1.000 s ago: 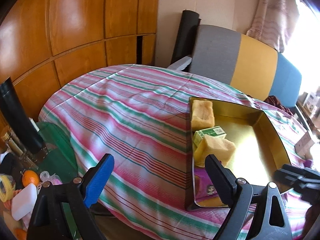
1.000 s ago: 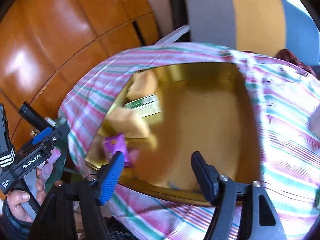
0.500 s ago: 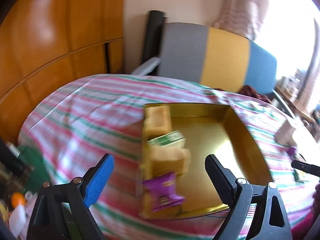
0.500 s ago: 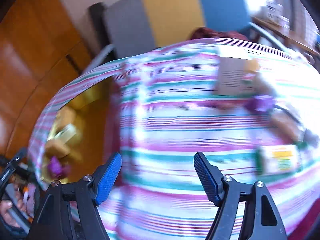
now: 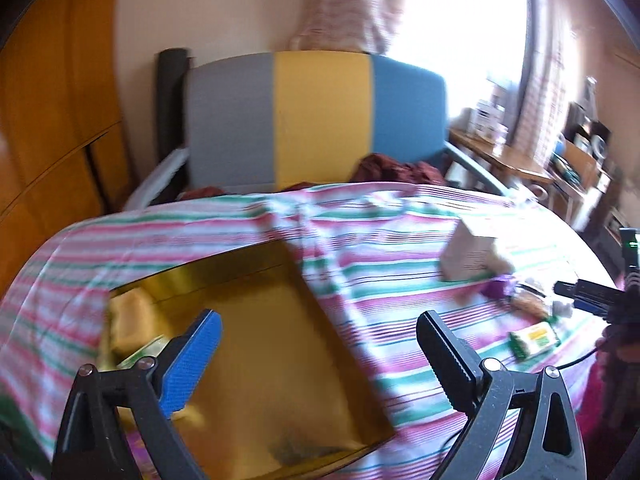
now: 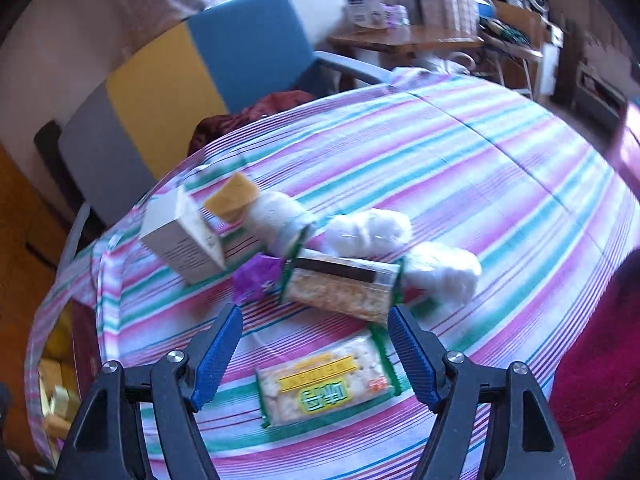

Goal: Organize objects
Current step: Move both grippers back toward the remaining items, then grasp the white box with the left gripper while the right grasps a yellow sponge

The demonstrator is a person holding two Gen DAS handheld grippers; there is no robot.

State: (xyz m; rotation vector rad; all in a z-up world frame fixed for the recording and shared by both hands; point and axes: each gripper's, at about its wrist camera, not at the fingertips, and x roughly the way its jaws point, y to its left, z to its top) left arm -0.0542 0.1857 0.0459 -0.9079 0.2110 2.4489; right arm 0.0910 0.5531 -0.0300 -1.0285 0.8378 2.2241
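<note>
The left gripper [image 5: 318, 354] is hovering over the gold tray [image 5: 280, 392] on the striped cloth [image 5: 360, 240]; its jaws have just been opening and are standing wide with nothing between them. Yellow sponge blocks [image 5: 128, 320] are lying along the tray's left side. The right gripper [image 6: 314, 350] is hanging over a pile of loose things on the same cloth, its jaws spread wide and empty. Just below its fingertips a yellow-and-green cracker pack [image 6: 326, 382] is lying flat; just beyond them a second cracker pack [image 6: 340, 286] is lying, with a purple wrapper [image 6: 256, 274], a white box [image 6: 184, 236], a yellow sponge [image 6: 232, 196] and three white wads [image 6: 370, 230] crowding near it. A grey, yellow and blue chair [image 6: 168, 88] is standing behind the table.
</note>
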